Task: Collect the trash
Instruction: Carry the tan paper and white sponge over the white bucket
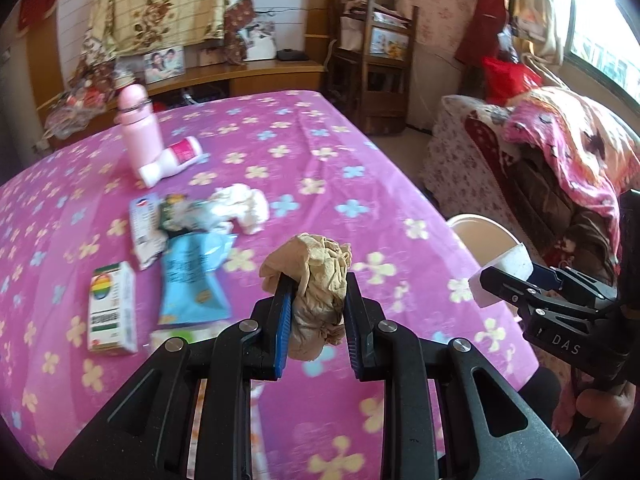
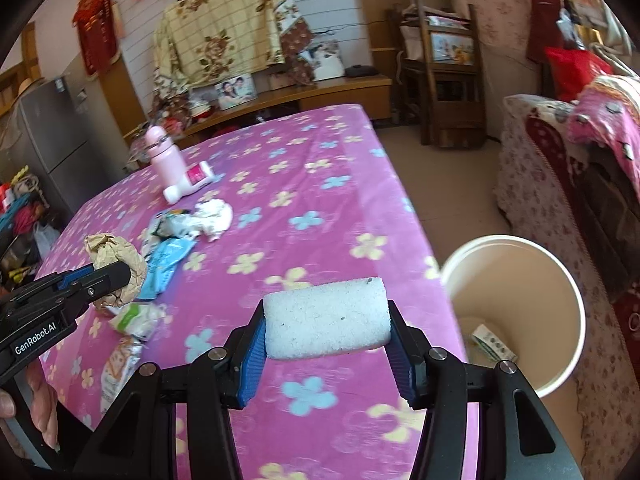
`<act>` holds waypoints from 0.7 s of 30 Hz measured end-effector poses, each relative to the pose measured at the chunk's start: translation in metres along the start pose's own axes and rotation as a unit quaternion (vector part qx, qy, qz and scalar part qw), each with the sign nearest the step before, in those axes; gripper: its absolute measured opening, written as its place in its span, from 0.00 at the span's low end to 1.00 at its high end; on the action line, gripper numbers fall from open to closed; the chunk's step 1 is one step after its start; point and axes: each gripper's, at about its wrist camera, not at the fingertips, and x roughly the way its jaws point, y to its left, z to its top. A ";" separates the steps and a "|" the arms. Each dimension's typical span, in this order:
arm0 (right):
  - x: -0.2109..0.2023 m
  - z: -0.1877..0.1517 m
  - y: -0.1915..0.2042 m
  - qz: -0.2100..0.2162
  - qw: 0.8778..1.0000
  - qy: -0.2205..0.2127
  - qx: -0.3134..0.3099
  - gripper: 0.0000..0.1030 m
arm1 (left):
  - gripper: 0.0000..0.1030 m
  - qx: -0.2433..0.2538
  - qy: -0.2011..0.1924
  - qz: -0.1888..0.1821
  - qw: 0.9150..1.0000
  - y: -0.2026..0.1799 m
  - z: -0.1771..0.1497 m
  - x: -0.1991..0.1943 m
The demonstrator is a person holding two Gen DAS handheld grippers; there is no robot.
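Your cream bin stands beside the table's right edge, holding one printed packet; its bottom is otherwise hard to make out. Your left gripper pinches one crumpled brown paper wad; your right gripper clamps one white foam block over the pink flowered tablecloth. Two bottles remain there: a pink bottle upright, a white one lying beside it, behind a blurred litter heap
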 end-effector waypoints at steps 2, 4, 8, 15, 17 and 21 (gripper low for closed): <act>-0.003 -0.001 -0.011 -0.011 1.000 -0.002 0.005 0.50 | 0.21 0.008 0.003 -0.007 1.000 -0.014 0.003 0.005; -0.006 -0.002 -0.024 -0.022 1.000 -0.003 0.012 0.50 | 0.21 0.015 0.006 -0.013 1.000 -0.026 0.004 0.010; -0.013 -0.006 -0.052 -0.038 0.999 -0.003 0.033 0.50 | 0.21 0.030 0.011 -0.026 0.999 -0.052 0.008 0.021; -0.020 -0.013 -0.090 -0.060 0.996 0.001 0.059 0.51 | 0.21 0.051 0.021 -0.040 0.998 -0.090 0.011 0.035; -0.022 -0.015 -0.100 -0.064 0.996 0.001 0.066 0.51 | 0.21 0.058 0.023 -0.043 0.997 -0.100 0.012 0.040; -0.025 -0.019 -0.117 -0.071 0.994 0.002 0.078 0.51 | 0.21 0.062 0.030 -0.051 0.996 -0.116 0.014 0.047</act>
